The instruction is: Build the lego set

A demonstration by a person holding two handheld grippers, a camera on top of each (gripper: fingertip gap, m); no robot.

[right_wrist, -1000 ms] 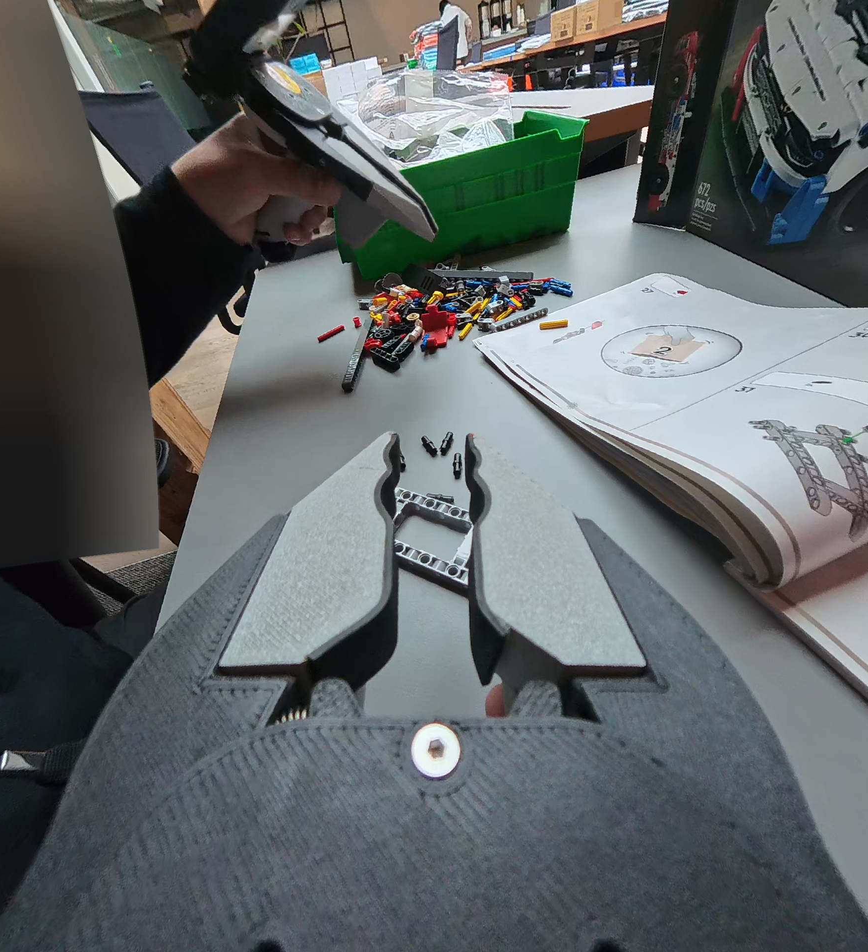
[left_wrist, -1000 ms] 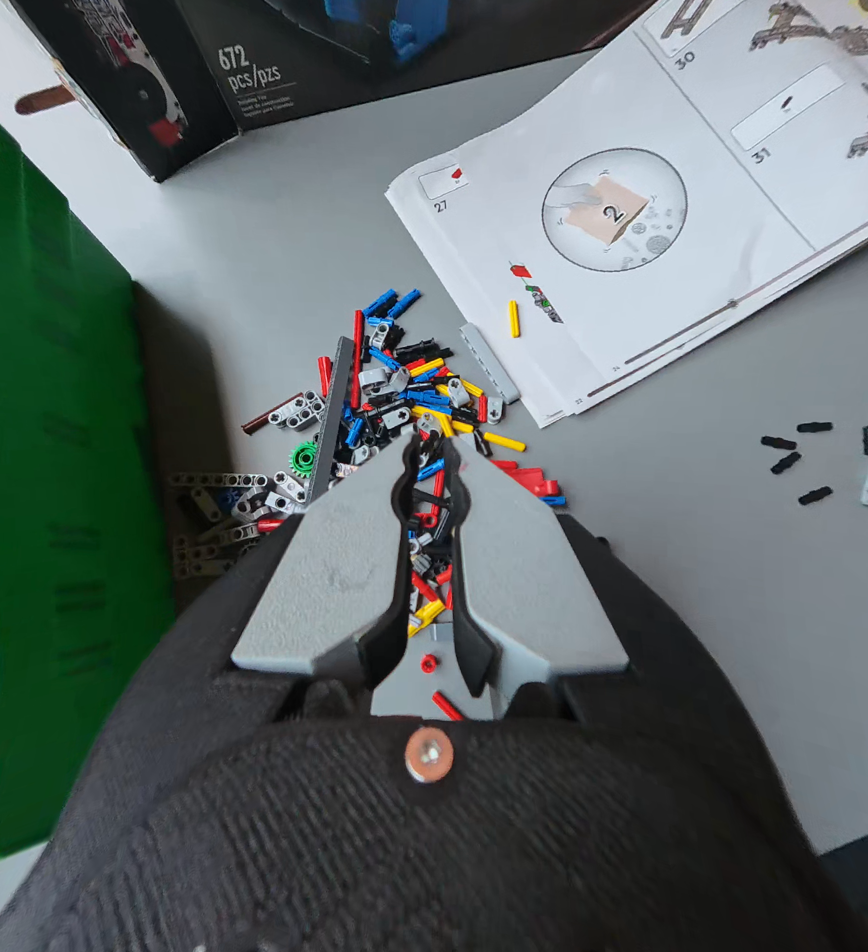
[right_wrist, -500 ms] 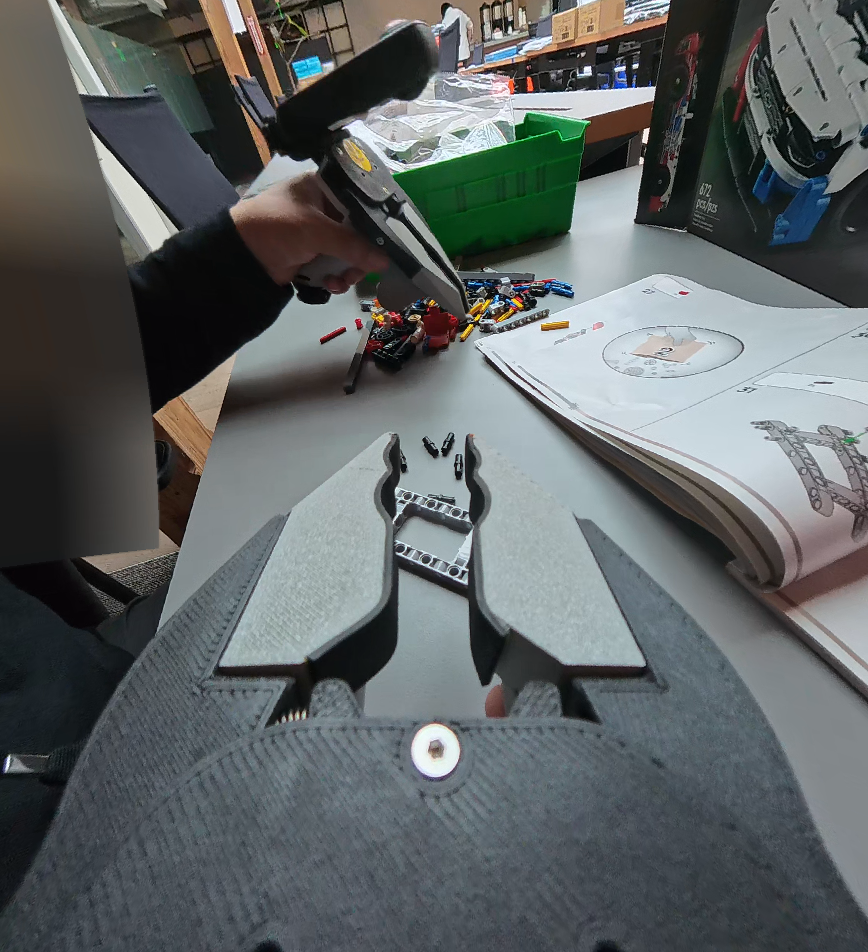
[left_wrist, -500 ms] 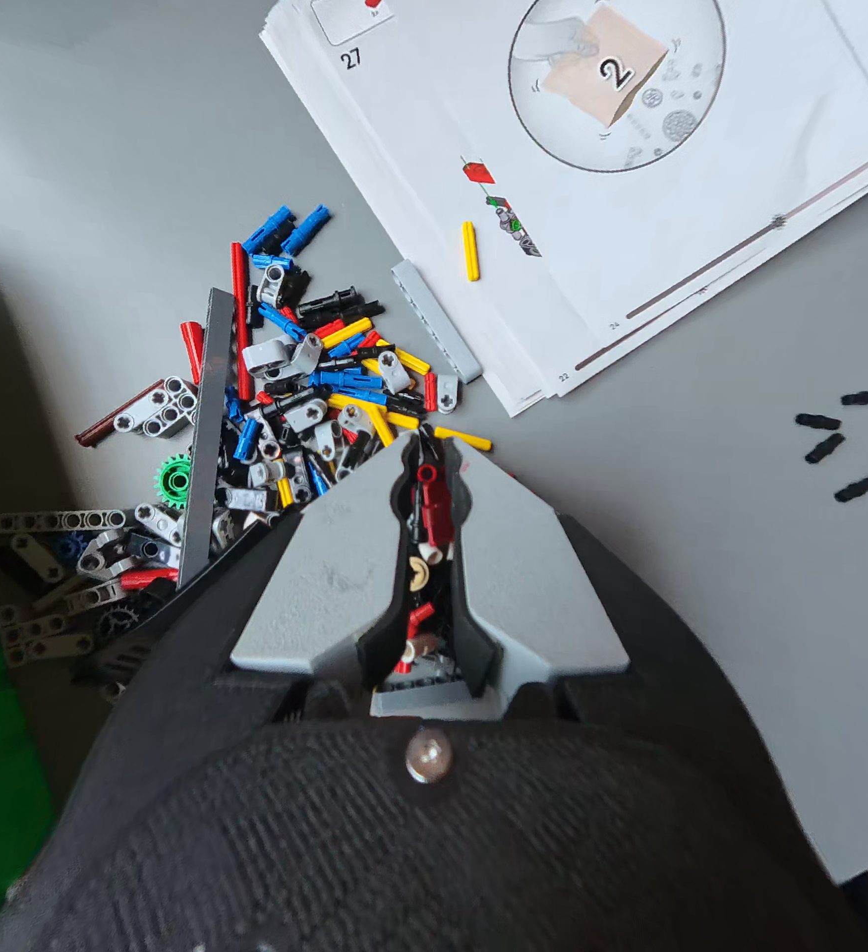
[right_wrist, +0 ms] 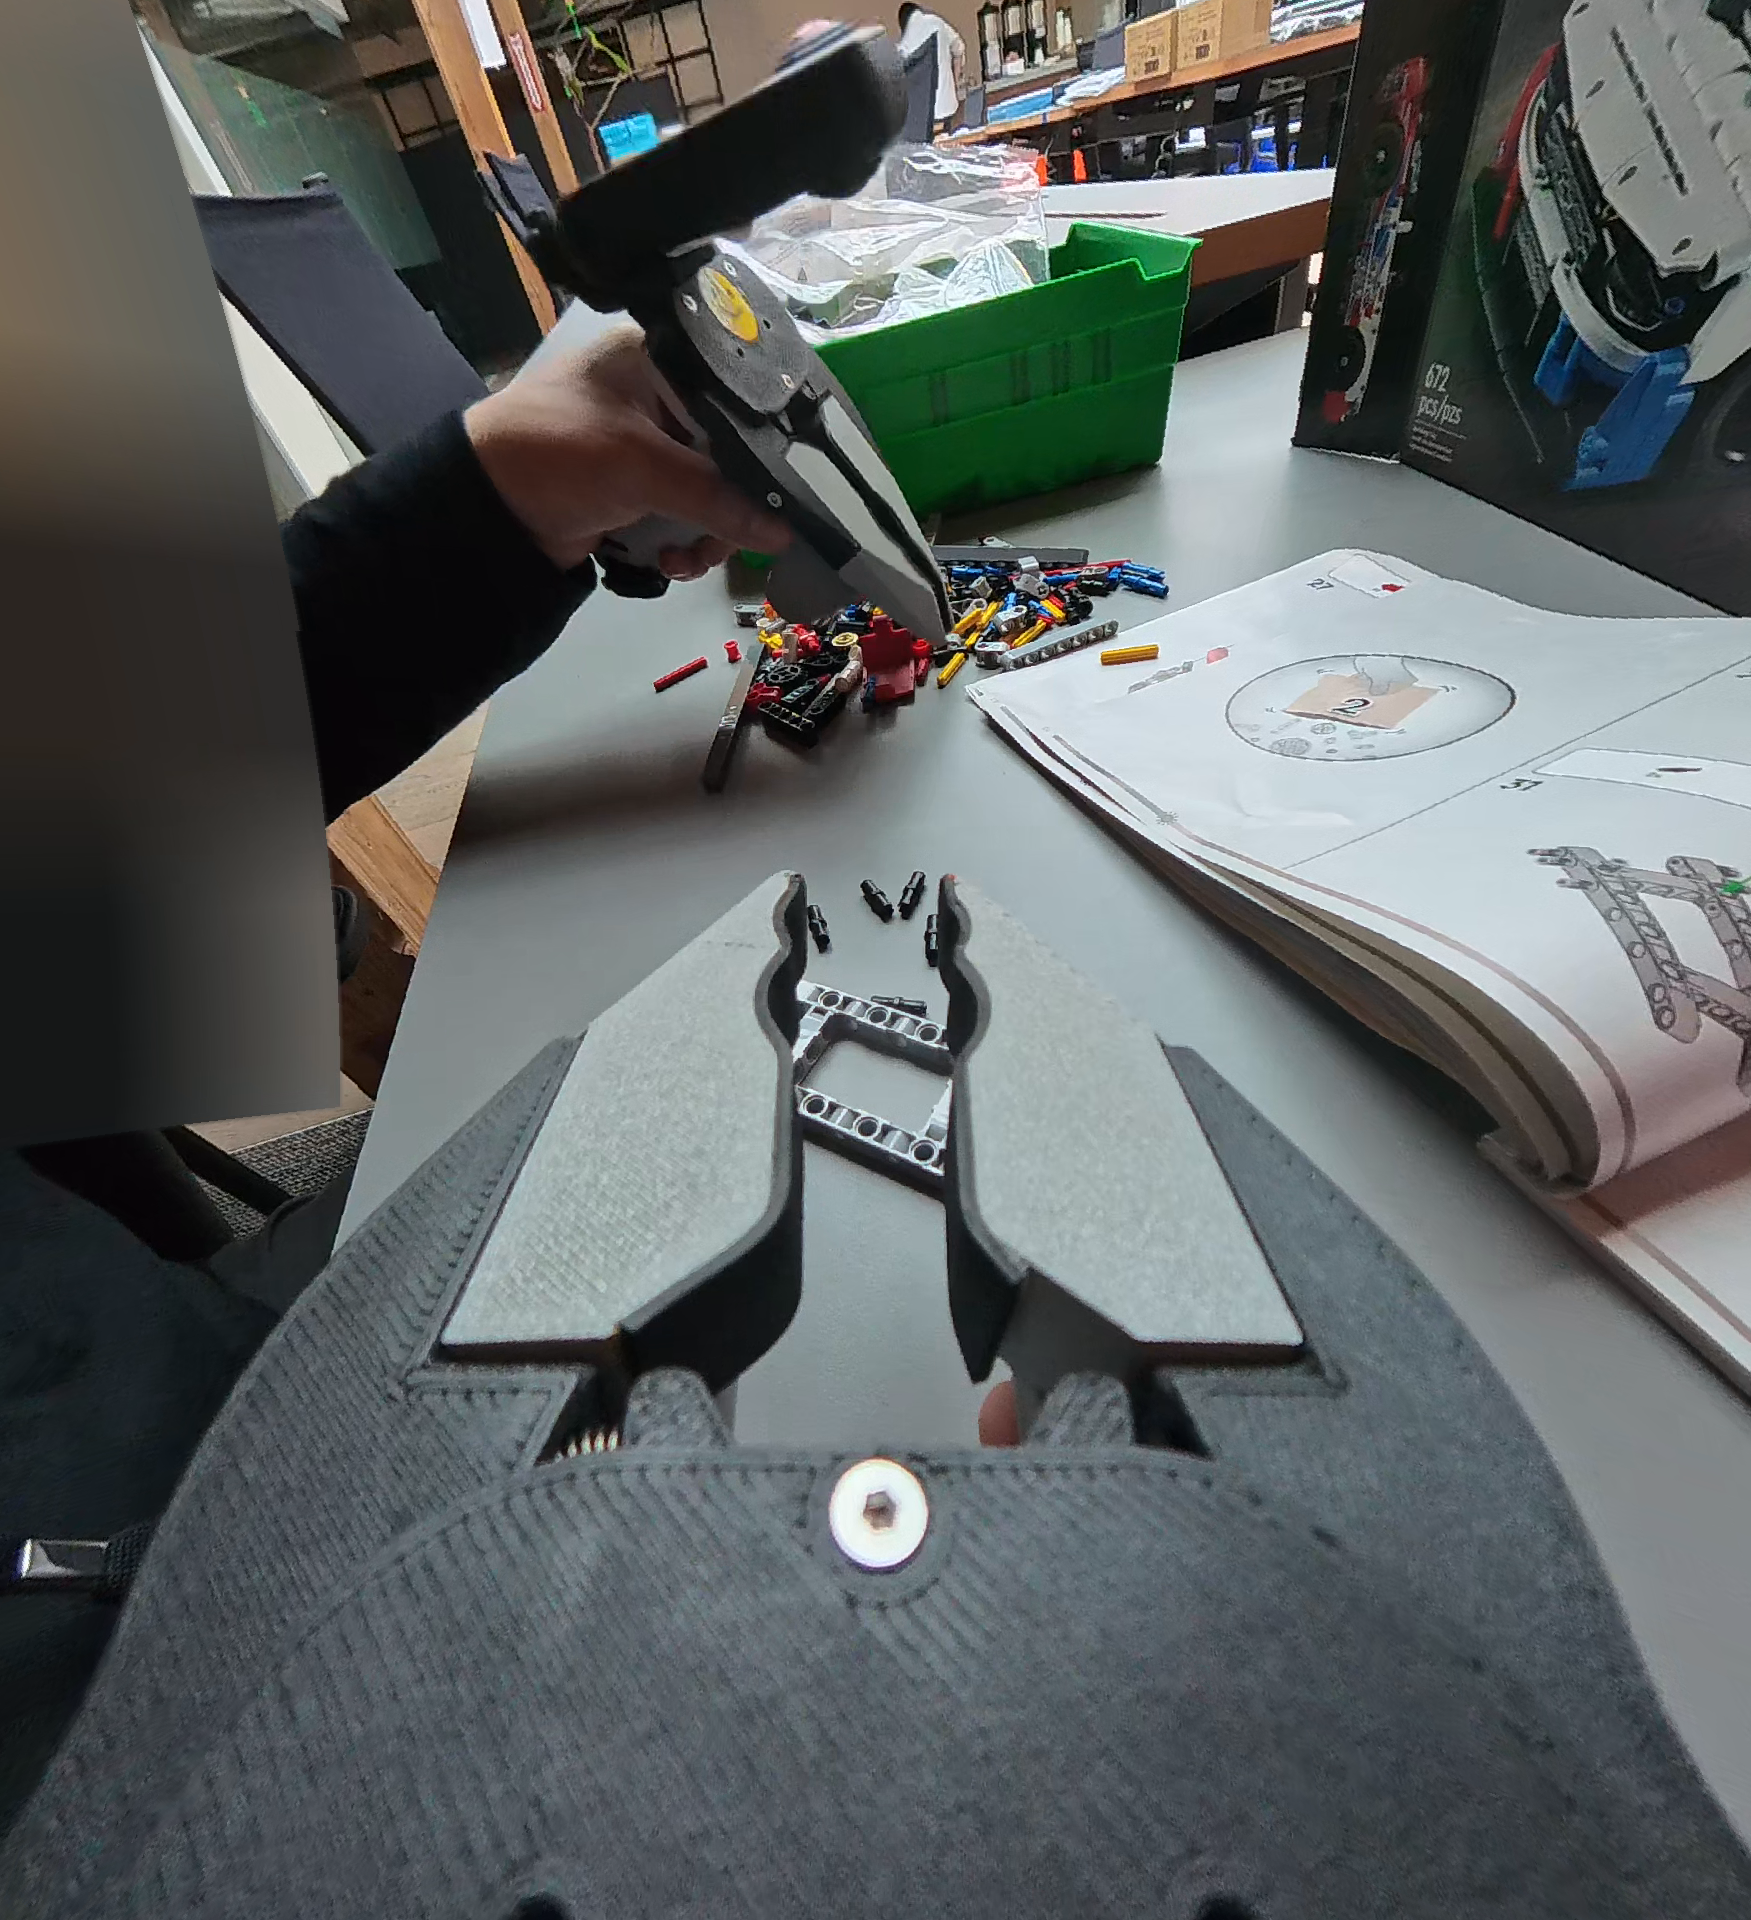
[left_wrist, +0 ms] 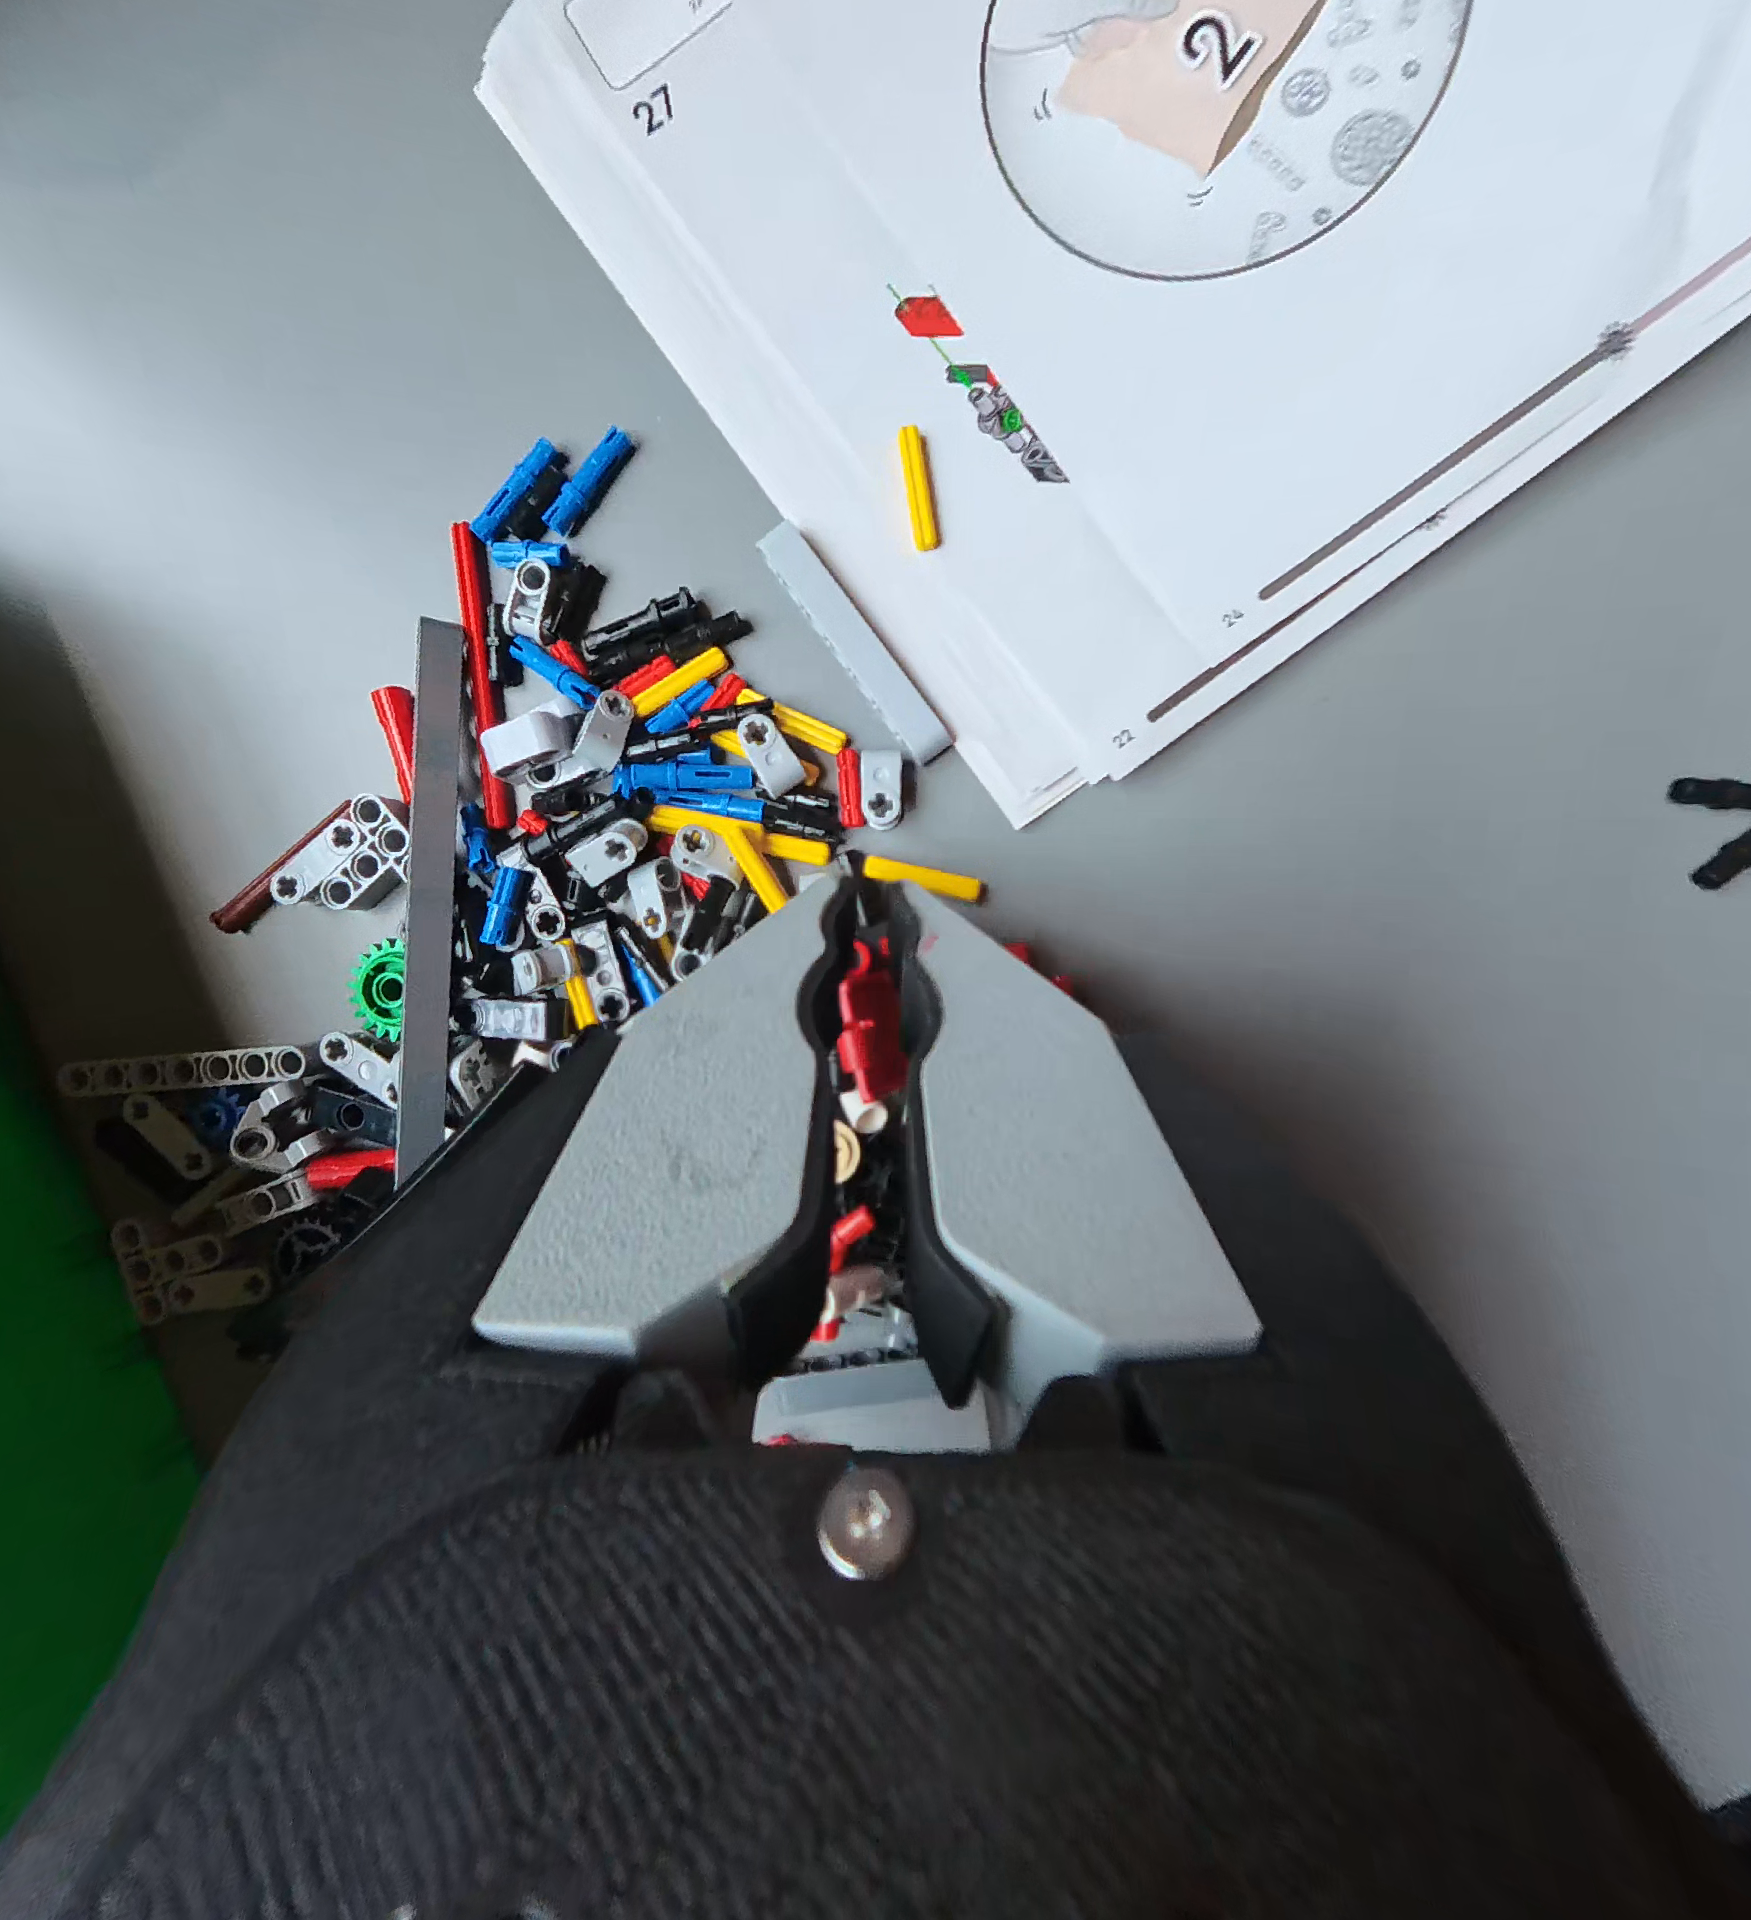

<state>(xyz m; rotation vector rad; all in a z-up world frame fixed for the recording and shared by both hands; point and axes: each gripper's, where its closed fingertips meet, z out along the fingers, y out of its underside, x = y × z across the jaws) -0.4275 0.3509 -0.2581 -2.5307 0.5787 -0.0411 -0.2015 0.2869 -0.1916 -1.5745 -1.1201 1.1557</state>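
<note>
1. Left wrist view: the pile of lego pieces [left_wrist: 632, 821] lies on the grey worktop [left_wrist: 1370, 1091], at 10 o'clock from the left tongs [left_wrist: 869, 902].
2. Left tongs stand over the pile's near edge, nearly pressed together; a red piece [left_wrist: 866, 1023] shows in the narrow gap, grip unclear.
3. Right tongs [right_wrist: 873, 896] are spread above a grey frame [right_wrist: 866, 1081]; 4 black pins [right_wrist: 876, 899] lie just beyond.
4. At 2 o'clock lies the open instruction booklet [right_wrist: 1473, 790]; a green bin [right_wrist: 1016, 395] stands at 12.

green bin [left_wrist: 9, 1351]: cut off left | pile [left_wrist: 580, 831]: partly hidden by left tool [left_wrist: 866, 894]
</note>
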